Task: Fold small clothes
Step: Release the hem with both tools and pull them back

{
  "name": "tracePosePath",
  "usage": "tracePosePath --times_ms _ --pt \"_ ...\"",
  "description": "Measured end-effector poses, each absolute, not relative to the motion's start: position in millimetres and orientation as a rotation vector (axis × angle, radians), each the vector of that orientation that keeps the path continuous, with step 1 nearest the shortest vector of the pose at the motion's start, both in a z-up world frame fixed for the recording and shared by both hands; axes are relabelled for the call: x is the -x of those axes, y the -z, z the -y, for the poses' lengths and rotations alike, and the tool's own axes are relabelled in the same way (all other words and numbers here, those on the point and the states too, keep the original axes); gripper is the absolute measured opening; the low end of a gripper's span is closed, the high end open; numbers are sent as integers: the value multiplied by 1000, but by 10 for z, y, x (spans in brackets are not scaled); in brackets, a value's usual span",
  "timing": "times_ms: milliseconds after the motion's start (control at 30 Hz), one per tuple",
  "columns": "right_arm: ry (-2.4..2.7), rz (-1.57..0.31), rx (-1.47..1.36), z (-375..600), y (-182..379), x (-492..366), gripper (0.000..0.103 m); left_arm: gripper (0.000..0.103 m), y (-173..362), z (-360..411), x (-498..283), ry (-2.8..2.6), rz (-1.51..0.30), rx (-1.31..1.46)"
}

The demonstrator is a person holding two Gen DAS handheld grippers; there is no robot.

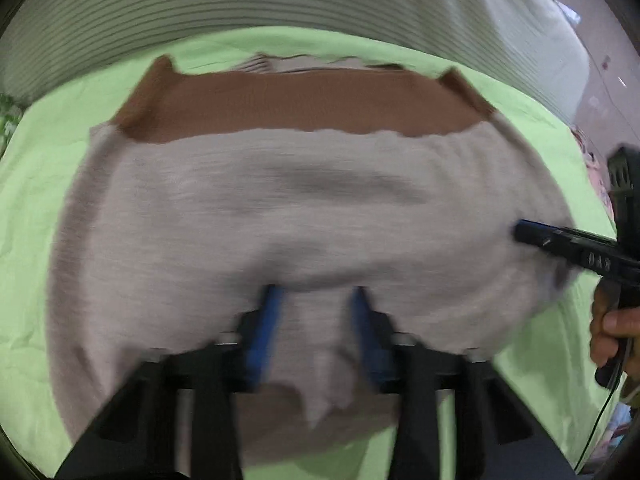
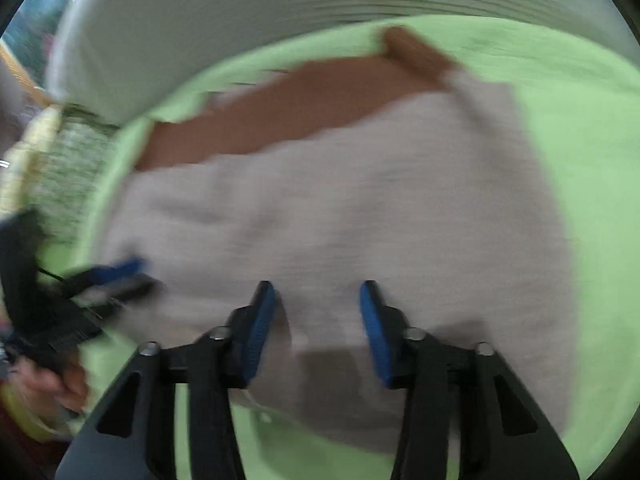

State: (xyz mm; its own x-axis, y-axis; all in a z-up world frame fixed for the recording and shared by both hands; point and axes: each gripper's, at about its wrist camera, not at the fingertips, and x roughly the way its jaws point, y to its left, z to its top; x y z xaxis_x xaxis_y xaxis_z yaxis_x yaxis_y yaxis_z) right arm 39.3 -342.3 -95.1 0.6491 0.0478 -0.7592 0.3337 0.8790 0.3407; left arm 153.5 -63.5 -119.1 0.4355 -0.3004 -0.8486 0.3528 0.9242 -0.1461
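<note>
your left hand-held gripper (image 1: 316, 300) and right hand-held gripper (image 2: 318, 294) hover wide open, holding nothing, over the grey-and-brown knit garment (image 1: 304, 208) lying on the green sheet (image 1: 32, 208), one fold apparently made, more left.

garment (image 1: 304, 216): 1 | gripper: 2, left gripper (image 1: 316, 300), right gripper (image 2: 318, 292) | green sheet (image 1: 36, 200): 1

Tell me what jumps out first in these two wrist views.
A grey-beige knit garment with a brown band fills the middle, spread on a lime-green sheet. The left gripper stands open over its near edge. The right gripper, also open, hovers above the garment's near part.
</note>
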Motion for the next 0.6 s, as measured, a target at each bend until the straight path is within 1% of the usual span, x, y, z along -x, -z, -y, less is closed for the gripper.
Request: tracePosePath --times_ms 33,67,133,167,200,267,333,400,500,600 --pt "209 -851 -522 3604 998 -331 0 15 1184 545 -1585 415 -1058 -1" --pt "223 -841 -583 3760 1031 -274 0 14 1168 469 -1607 424 -1069 49" --pt "234 -789 -692 4009 998 -123 0 17 1078 358 -1603 432 -1072 117" --pt "247 -782 -682 4026 930 -100 0 30 968 341 -1557 430 -1042 127" --pt "271 -771 -657 4021 838 -82 5 52 897 342 -1523 430 -1018 128" --pt "268 -705 -622 3970 624 -87 6 72 718 412 -1496 416 -946 122" --pt "198 -683 -594 3885 477 -250 15 72 662 533 -1613 443 -943 127" --pt "148 -687 -558 3766 405 -479 21 72 659 659 -1810 454 -951 104" --pt "57 -714 -480 3504 411 -908 23 70 806 884 -2053 446 -1002 30" --pt "-55 -791 -414 3358 510 -1242 23 69 975 934 -2276 409 -1029 -42"
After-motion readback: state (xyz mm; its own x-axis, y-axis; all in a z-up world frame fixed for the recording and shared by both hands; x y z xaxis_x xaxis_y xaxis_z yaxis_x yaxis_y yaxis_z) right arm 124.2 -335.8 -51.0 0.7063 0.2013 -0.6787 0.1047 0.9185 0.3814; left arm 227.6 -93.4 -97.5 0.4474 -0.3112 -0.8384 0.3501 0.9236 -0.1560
